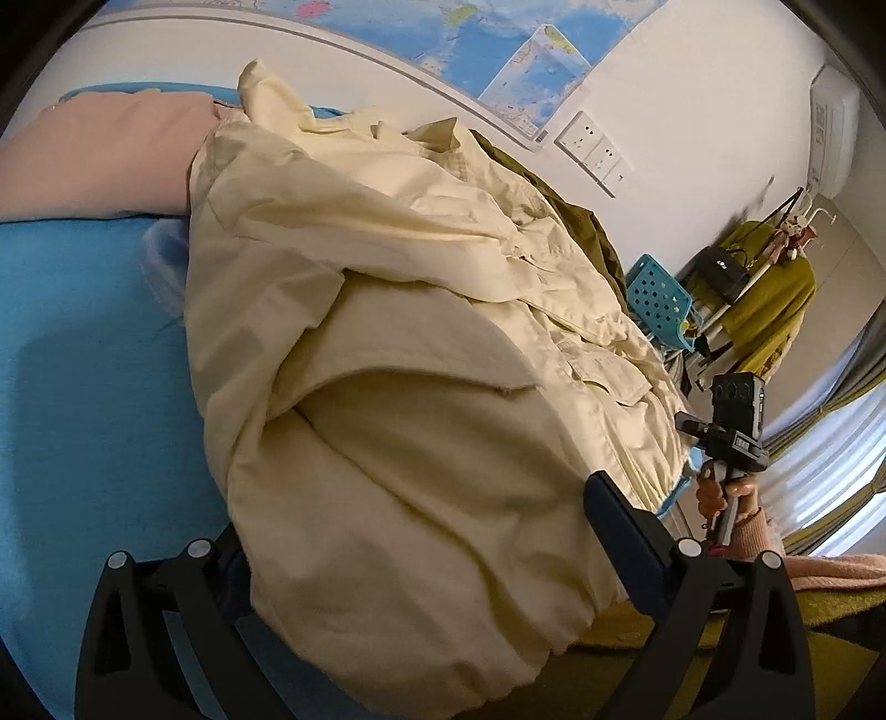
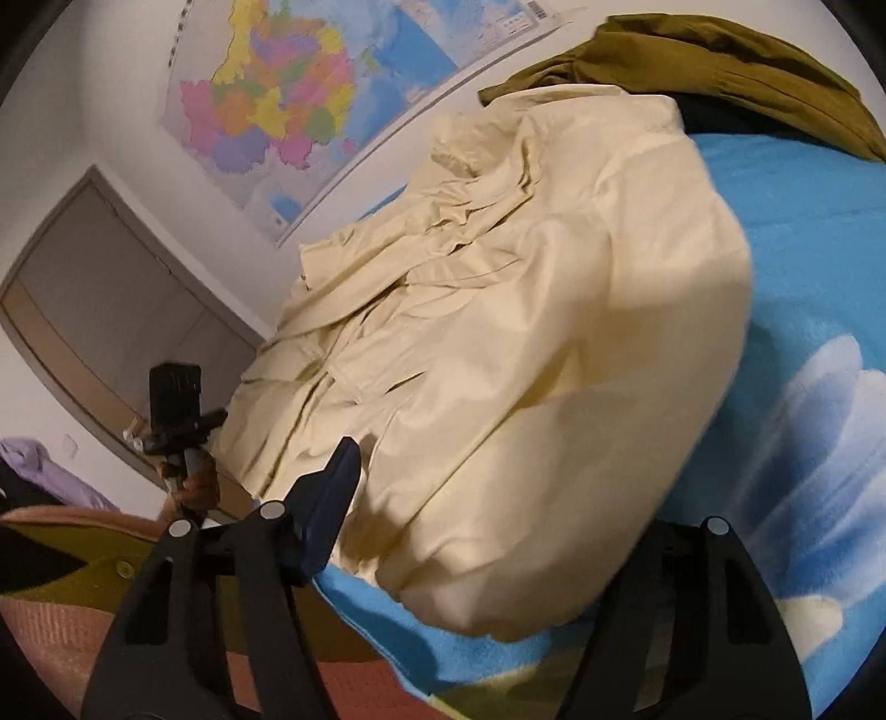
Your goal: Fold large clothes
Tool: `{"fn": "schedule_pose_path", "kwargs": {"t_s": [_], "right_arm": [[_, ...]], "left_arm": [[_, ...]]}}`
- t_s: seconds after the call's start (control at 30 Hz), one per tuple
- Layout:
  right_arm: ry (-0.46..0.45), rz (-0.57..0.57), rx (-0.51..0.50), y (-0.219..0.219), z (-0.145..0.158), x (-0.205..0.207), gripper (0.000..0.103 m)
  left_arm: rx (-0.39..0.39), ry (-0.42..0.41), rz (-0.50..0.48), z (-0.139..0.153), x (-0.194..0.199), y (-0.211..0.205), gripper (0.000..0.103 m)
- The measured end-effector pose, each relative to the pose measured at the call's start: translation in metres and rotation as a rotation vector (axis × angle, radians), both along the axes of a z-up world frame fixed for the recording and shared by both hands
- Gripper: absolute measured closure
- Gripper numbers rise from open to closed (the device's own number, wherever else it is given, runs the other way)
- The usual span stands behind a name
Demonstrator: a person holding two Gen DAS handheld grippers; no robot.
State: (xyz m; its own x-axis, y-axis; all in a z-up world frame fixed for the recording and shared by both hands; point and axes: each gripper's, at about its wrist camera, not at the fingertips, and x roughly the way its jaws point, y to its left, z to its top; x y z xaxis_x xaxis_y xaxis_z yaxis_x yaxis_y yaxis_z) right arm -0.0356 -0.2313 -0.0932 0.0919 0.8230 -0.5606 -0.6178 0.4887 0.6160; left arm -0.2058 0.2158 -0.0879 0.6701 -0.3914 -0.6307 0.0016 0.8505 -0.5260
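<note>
A large cream jacket (image 1: 398,343) lies crumpled on a blue blanket (image 1: 83,360), its rounded hem nearest to me. My left gripper (image 1: 426,548) stands wide open astride that hem; the cloth bulges between the fingers and covers the left one, with no pad seen pressing. In the right wrist view the same jacket (image 2: 526,332) fills the middle. My right gripper (image 2: 498,526) is open around its near corner: the dark left finger (image 2: 332,498) sits at the cloth's edge and the right finger is hidden behind the fabric. Each gripper, held in a hand, also shows in the other's view.
An olive garment (image 2: 720,50) lies past the jacket's far end. A pink pillow (image 1: 99,155) rests at the back left. Beyond the bed stand a blue perforated basket (image 1: 659,299) and a rack with a mustard garment (image 1: 775,299). A map (image 2: 277,99) and a door (image 2: 111,288) are on the wall.
</note>
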Motion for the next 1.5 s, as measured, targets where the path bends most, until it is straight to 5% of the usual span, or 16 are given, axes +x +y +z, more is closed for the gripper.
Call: {"fn": "schedule_pose_path", "kwargs": {"t_s": [0.03,0.1,0.2,0.37,0.6,0.83,0.93,1.5], "right_arm": [[0.022,-0.006,0.03,-0.001,0.0,0.002,0.046],[0.043,-0.014,0.067,-0.003,0.0,0.002,0.069],[0.053,-0.017,0.119,-0.005,0.007,-0.002,0.08],[-0.03,0.001,0.203,-0.01,0.05,-0.022,0.086],[-0.186,0.024,0.288,-0.026,0.115,-0.06,0.087],[-0.135,-0.001,0.223,-0.023,0.099,-0.066,0.087],[-0.137,-0.024,0.247,-0.023,0.103,-0.064,0.087],[-0.17,-0.092,0.286,-0.002,0.13,-0.027,0.087]], "left_arm": [[0.012,0.004,0.009,0.001,0.002,-0.002,0.007],[0.052,0.029,0.06,0.002,0.007,-0.007,0.034],[0.059,0.064,0.105,0.005,0.002,0.0,0.061],[-0.025,0.022,0.137,0.03,-0.012,0.018,0.076],[-0.054,-0.081,0.135,0.079,-0.051,0.029,0.079],[-0.061,-0.003,0.134,0.065,-0.047,0.025,0.079],[-0.101,-0.012,0.148,0.064,-0.047,0.033,0.079],[-0.036,-0.027,0.141,0.094,-0.017,0.046,0.079]]}}
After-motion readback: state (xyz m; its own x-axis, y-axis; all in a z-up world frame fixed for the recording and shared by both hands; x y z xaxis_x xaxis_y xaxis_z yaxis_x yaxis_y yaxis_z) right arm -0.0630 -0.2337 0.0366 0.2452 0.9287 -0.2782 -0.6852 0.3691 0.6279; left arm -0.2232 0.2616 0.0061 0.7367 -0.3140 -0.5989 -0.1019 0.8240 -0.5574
